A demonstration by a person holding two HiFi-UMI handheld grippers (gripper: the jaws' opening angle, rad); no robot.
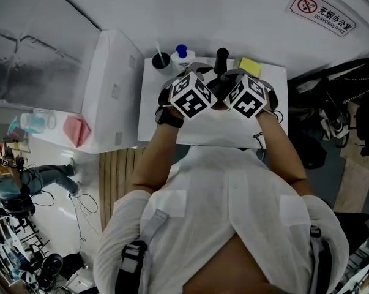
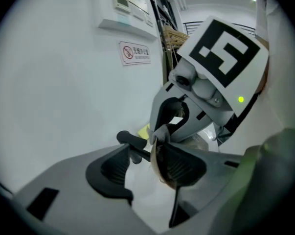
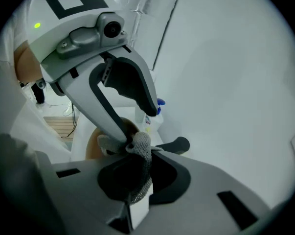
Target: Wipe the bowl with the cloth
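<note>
Brown thin-walled bowl [image 2: 155, 161] stands edge-on in the gap of the left gripper [image 2: 145, 169]. Its curved rim runs top to bottom there, lying against the ribbed black pad on the side toward the other gripper. The jaws are spread wide with a clear gap to the far pad, so the bowl is released rather than pinched. The right gripper [image 3: 137, 180] is clenched on the grey knitted cloth [image 3: 141, 148], a coarse, soft wad that bunches just above its pads. From that gripper the bowl lies straight ahead and slightly left, its smooth brown wall showing behind the left gripper's pale grey jaw, with the wad touching or nearly touching the rim. The cloth hand is therefore the nearer one for wiping.

In the head view both marker cubes crowd together over the white table [image 1: 149, 124] and cover the bowl. It probably rests there, though that cannot be made out. My judgement is that the wipe needs the bowl steadied first.
</note>
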